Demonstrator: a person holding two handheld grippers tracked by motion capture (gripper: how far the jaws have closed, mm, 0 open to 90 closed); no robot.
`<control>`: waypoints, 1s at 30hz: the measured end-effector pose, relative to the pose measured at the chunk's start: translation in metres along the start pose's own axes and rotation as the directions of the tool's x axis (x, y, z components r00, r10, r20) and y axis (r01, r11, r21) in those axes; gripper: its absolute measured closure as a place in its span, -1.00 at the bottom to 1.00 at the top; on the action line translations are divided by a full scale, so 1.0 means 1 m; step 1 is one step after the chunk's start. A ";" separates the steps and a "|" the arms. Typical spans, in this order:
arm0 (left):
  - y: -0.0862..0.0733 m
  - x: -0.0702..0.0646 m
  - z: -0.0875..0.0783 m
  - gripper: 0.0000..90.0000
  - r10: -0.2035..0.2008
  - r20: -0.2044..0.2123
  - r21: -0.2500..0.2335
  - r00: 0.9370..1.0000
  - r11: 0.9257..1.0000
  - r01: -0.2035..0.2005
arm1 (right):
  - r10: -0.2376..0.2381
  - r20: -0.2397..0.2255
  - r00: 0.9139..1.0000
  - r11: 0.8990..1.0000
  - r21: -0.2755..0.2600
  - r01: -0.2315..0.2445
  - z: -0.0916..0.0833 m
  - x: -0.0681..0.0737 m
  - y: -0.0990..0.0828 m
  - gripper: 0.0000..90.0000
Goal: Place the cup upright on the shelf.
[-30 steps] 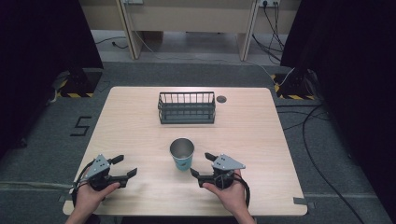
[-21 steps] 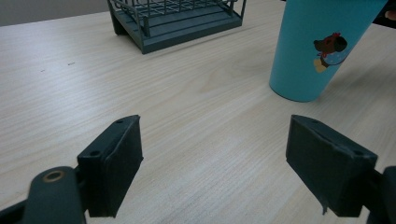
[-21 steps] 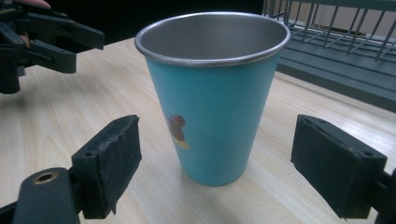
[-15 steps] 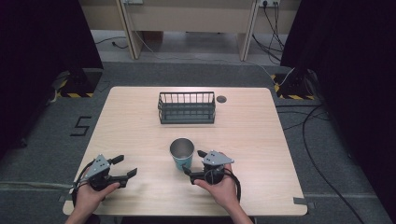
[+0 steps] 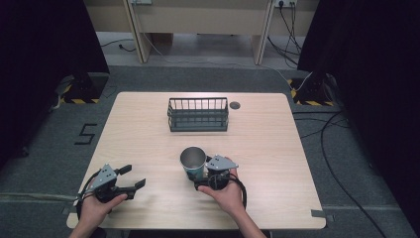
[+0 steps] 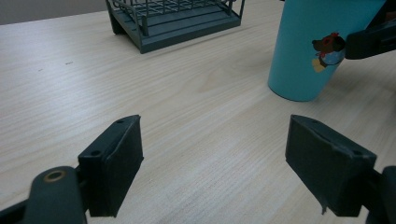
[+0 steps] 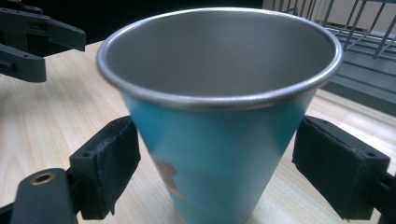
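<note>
Finding one: the teal cup [image 5: 193,162] stands upright on the table [image 5: 277,148], near the front edge and a little right of centre, its steel mouth open upward. It is placed well apart from the wire rack [image 5: 198,114], which sits at the far middle of the table, so a lift and a carry across open wood would be needed to reach it.

Finding two: my right gripper [image 5: 199,179] is set around the cup from the near right side. In the right gripper view my pads [image 7: 111,173] stand apart, one on each flank of the cup wall [image 7: 219,154], low on the body. A small gap shows on both sides, so I judge nothing is clamped. The low placement suits a tapered cup: a grip there should keep it from slipping down.

Finding three: my left gripper [image 5: 133,177] rests at the near left, jaws wide apart and empty, pointing toward the cup. I judge it is held aside so the right has room
</note>
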State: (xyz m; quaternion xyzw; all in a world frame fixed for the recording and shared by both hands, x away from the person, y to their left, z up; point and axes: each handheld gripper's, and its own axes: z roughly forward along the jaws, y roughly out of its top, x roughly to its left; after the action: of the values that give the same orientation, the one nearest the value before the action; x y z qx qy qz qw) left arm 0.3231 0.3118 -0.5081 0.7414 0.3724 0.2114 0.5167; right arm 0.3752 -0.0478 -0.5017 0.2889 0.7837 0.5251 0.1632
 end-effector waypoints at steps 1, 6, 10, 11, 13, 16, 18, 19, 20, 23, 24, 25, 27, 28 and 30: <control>0.000 0.000 0.000 -0.59 -0.001 0.001 -0.001 1.000 1.000 0.001 | -0.003 -0.002 1.000 1.000 -0.002 0.003 0.001 0.000 0.000 -0.65; 0.000 0.000 0.000 -0.59 0.000 0.002 -0.001 1.000 1.000 0.000 | -0.007 -0.004 1.000 1.000 -0.002 0.007 0.007 0.001 0.001 -0.65; 0.000 0.000 0.000 -0.59 0.000 0.002 -0.002 1.000 1.000 0.000 | -0.005 -0.004 1.000 1.000 -0.013 0.005 0.011 0.002 0.003 -0.65; 0.000 0.000 0.000 -0.59 0.000 0.002 -0.002 1.000 1.000 0.000 | -0.009 -0.004 1.000 1.000 -0.017 0.009 0.012 0.002 0.003 -0.64; 0.000 0.000 0.000 -0.59 0.000 0.002 -0.003 1.000 1.000 0.000 | -0.009 0.000 1.000 1.000 -0.022 0.009 0.014 0.004 0.003 -0.62; 0.000 -0.001 0.000 -0.59 0.000 0.003 -0.003 1.000 1.000 0.000 | -0.008 0.001 1.000 1.000 -0.026 0.008 0.014 0.005 0.003 -0.61; 0.000 -0.001 0.000 -0.59 0.000 0.004 -0.003 1.000 1.000 0.000 | -0.003 -0.003 1.000 1.000 -0.029 0.003 0.015 0.007 0.003 -0.61; 0.000 -0.001 0.000 -0.59 0.000 0.005 -0.003 1.000 1.000 0.000 | -0.004 -0.003 1.000 1.000 -0.030 0.004 0.015 0.007 0.003 -0.61; 0.000 -0.001 0.000 -0.59 0.000 0.005 -0.003 1.000 1.000 0.000 | -0.004 -0.003 1.000 1.000 -0.028 0.004 0.015 0.008 0.004 -0.61; 0.000 0.000 0.000 -0.59 -0.001 0.004 -0.004 1.000 1.000 0.001 | -0.004 -0.009 1.000 0.999 -0.036 0.004 0.015 0.010 0.006 -0.61; 0.000 0.000 0.000 -0.59 -0.002 0.004 -0.004 1.000 1.000 0.002 | -0.006 -0.009 1.000 0.999 -0.042 0.005 0.014 0.010 0.007 -0.61; 0.000 0.000 0.000 -0.59 -0.002 0.004 -0.004 1.000 1.000 0.002 | -0.005 -0.010 1.000 0.999 -0.047 0.005 0.014 0.011 0.009 -0.61; 0.000 0.000 0.000 -0.59 -0.001 0.004 -0.005 1.000 1.000 0.001 | -0.006 -0.010 1.000 0.998 -0.060 0.005 0.012 0.012 0.012 -0.61; 0.000 0.000 0.000 -0.59 -0.001 0.003 -0.005 1.000 1.000 0.001 | -0.005 -0.011 1.000 0.998 -0.064 0.004 0.012 0.012 0.013 -0.61; 0.000 0.000 0.000 -0.58 -0.002 0.004 -0.005 1.000 1.000 0.002 | -0.007 -0.009 1.000 0.997 -0.074 0.006 0.011 0.012 0.016 -0.61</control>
State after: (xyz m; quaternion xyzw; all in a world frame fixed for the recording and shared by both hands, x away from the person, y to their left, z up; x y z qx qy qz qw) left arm 0.3228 0.3118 -0.5076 0.7400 0.3717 0.2105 0.5196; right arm 0.3768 -0.0275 -0.4909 0.2774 0.7654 0.5547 0.1718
